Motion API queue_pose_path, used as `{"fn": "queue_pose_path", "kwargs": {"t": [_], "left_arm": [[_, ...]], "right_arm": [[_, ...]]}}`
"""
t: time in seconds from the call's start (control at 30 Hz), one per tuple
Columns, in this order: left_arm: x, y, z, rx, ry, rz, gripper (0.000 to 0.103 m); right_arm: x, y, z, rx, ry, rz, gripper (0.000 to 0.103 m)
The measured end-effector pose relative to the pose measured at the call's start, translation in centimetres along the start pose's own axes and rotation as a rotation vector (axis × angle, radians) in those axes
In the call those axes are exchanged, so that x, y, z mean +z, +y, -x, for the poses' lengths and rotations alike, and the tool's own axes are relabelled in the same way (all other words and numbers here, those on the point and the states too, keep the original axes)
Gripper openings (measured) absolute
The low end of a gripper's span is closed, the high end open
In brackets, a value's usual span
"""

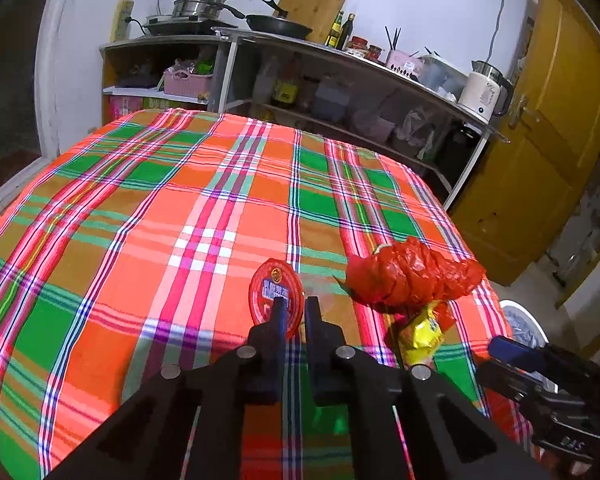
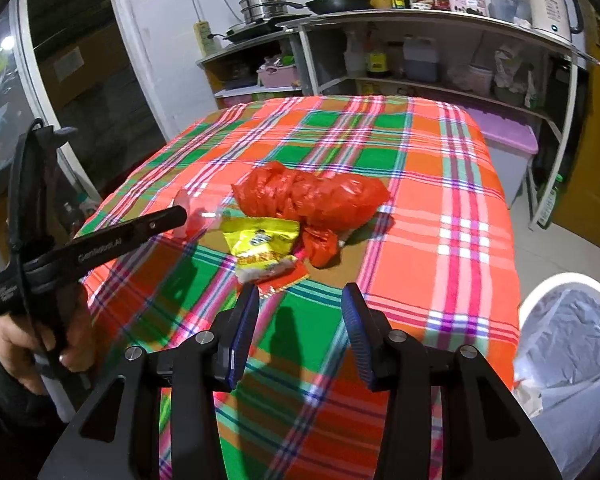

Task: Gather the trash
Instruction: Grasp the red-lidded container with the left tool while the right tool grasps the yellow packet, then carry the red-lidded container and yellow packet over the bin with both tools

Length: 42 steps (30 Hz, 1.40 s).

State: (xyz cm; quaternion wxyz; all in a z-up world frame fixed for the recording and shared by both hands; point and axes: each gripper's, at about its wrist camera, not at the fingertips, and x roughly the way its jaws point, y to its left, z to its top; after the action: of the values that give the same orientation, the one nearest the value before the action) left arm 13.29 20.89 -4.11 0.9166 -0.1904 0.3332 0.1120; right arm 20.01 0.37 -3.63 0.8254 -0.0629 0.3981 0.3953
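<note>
My left gripper point(image 1: 295, 305) is shut on the edge of a round red lid point(image 1: 275, 298) and holds it over the plaid tablecloth point(image 1: 180, 220); it shows in the right wrist view point(image 2: 178, 213) with the lid point(image 2: 194, 216) at its tip. A crumpled red plastic bag point(image 1: 412, 272) point(image 2: 312, 196) and a yellow snack wrapper point(image 1: 422, 334) point(image 2: 262, 246) lie on the cloth. My right gripper point(image 2: 300, 304) is open and empty, just short of the wrapper.
A white bin point(image 2: 568, 364) lined with a clear bag stands on the floor by the table's right edge; its rim shows in the left wrist view point(image 1: 524, 320). A kitchen shelf point(image 1: 340, 80) with pots, a pan, bottles and a kettle stands behind the table. A yellow door point(image 1: 540, 140) is at right.
</note>
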Motion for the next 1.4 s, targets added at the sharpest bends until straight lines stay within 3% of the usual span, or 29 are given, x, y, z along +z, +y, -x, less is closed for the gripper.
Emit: {"fn": "queue_pose_path", "kwargs": {"t": [0.7, 0.8, 1.07, 1.4], "left_arm": [[-1.2, 1.8, 2.0, -0.03, -0.013, 0.028, 0.006], [-1.3, 1.8, 2.1, -0.034, -0.012, 0.026, 0.006], [-1.6, 0.7, 3.4, -0.043, -0.023, 0.011, 0.006], [-2.0, -2.7, 6.4, -0.082, -0.055, -0.041, 0.005]], "right_arm": [[2.3, 3.5, -5.5, -0.025, 0.081, 0.112, 0.044], [2.3, 3.4, -5.4, -0.022, 0.078, 0.104, 0.037], [1.4, 3.6, -3.2, 0.001, 0.044, 0.08, 0.032], [0.0, 2.7, 2.9, -0.024, -0.047, 0.043, 0.032]]}}
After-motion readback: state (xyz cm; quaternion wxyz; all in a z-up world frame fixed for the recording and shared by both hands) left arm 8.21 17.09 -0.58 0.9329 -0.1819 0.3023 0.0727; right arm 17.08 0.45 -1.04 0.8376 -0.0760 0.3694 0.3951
